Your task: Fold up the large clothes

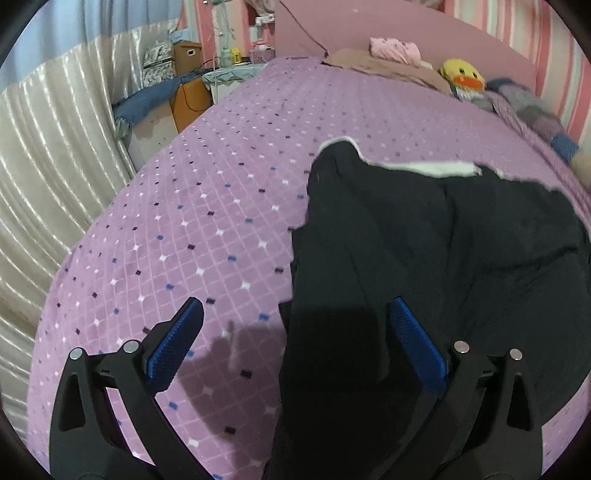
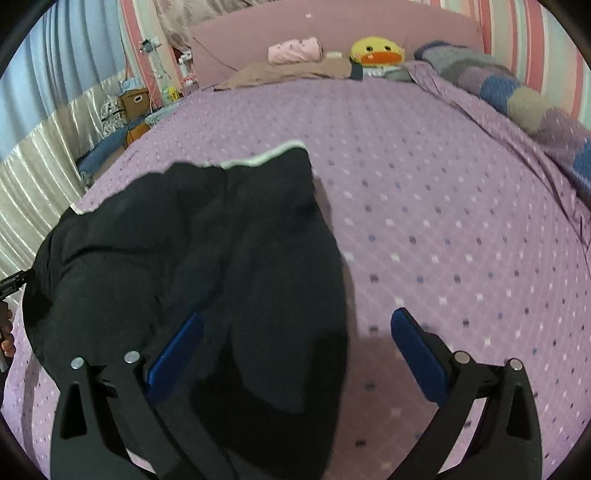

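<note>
one black garment (image 1: 424, 240) (two tongs spread)

2 wrist fisheyes, low over the bed (image 1: 221, 206), facing the headboard (image 2: 332, 33), sharing the black garment (image 1: 424, 240)

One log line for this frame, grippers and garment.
left gripper: open over garment edge | right gripper: open over garment edge | black garment: rumpled on bed, unfolded

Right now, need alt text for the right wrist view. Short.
A rumpled black garment with a white edge lies on a purple diamond-patterned bedspread, its near end between the open blue-padded fingers of the right tool. A yellow duck plush and a pink roll sit by the headboard.
</note>
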### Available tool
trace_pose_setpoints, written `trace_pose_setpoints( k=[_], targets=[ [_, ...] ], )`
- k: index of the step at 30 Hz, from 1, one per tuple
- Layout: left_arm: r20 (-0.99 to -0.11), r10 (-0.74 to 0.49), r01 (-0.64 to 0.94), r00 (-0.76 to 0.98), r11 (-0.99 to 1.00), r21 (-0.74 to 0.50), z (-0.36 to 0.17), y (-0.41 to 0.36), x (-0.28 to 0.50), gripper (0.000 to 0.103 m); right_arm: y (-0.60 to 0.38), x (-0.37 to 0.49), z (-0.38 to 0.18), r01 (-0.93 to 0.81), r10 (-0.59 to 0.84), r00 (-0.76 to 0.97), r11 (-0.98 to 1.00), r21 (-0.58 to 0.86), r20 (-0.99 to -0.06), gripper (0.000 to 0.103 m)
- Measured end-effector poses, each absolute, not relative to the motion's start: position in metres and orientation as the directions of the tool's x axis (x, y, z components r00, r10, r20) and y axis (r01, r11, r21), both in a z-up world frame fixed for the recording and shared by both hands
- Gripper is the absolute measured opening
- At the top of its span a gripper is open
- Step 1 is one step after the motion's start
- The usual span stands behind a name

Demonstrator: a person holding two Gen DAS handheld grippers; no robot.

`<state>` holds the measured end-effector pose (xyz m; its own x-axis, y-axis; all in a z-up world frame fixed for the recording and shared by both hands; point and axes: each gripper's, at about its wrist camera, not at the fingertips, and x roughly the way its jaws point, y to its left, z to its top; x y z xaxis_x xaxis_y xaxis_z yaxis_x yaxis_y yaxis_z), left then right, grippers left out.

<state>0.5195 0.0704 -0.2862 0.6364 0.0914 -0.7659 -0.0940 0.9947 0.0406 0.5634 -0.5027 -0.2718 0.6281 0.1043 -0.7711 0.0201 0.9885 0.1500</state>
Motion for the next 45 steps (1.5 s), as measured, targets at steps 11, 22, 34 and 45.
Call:
trace_pose_setpoints(
  k=[11,22,34,45],
  targets=[
    [-0.762,0.137,-0.031,0.633,0.988,0.152,-0.292,0.046,0.485,0.1,-0.515,0.535,-0.327,0.058,0.263,0.578,0.931,0.361,-0.773,0.101],
    [-0.774,0.124,-0.006,0.621,0.988,0.153,-0.296,0.042,0.467,0.1,-0.479,0.545,-0.347,-0.016,0.401,0.481,0.893,0.45,-0.779,0.101],
    [-0.787,0.066,-0.03,0.614,0.998,0.061,-0.296,0.068,0.468,0.1,-0.427,0.563,-0.325,-0.067,0.281,0.437,0.957,0.281,-0.854,0.066],
    [-0.826,-0.063,-0.028,0.561,0.995,-0.094,-0.323,0.079,0.479,0.1,-0.391,0.566,-0.314,-0.072,0.196,0.451,0.98,0.184,-0.871,0.054]
  ],
)
